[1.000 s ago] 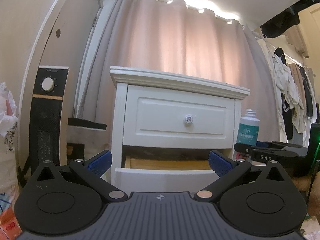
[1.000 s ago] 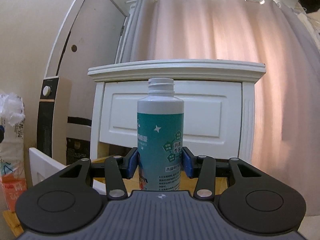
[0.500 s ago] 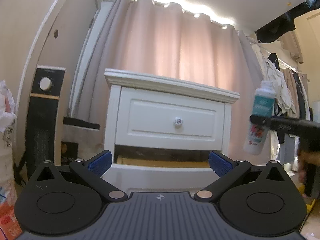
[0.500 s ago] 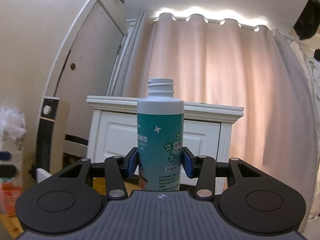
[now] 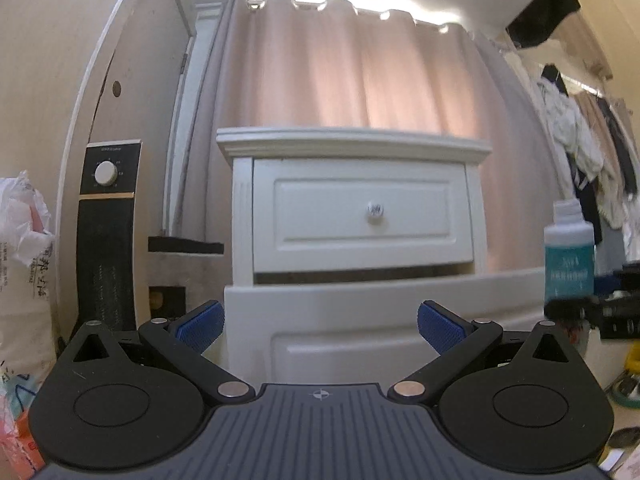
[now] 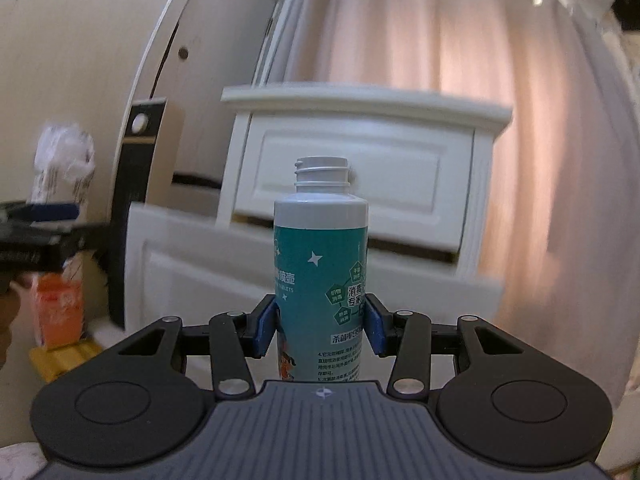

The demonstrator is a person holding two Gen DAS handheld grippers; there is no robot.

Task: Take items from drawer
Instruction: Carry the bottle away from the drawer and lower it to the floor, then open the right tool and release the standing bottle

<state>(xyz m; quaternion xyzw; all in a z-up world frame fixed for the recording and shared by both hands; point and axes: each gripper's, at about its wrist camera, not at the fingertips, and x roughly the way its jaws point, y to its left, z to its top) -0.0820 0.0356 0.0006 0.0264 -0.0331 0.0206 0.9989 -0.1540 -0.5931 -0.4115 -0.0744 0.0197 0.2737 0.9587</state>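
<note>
Curtains point(image 5: 360, 72) filled the back of both views, pink and lit from the top, and in front of them stood the white nightstand point(image 5: 352, 148). Its upper drawer point(image 5: 360, 220) was closed, with a small round knob point(image 5: 375, 210) at its middle; the lower drawer point(image 5: 360, 320) was pulled out toward the cameras, its inside hidden behind its own front panel from this low angle. A black heater point(image 5: 105, 236) with a white dial stood to the left of the nightstand, near a crumpled plastic bag point(image 5: 22, 232).

The left gripper point(image 5: 319, 322) was level and faced the lower drawer's front, its blue-padded fingers point(image 5: 200, 326) spread wide with nothing between them. The right gripper point(image 6: 319, 326) was off to the right side of the drawer, clenched on the bottle point(image 6: 320, 280) — a white, capless bottle with a teal label, held upright by its lower half, outside the drawer and in the air. In the left view the same bottle point(image 5: 569, 252) showed, blurred, at the far right edge.
</note>
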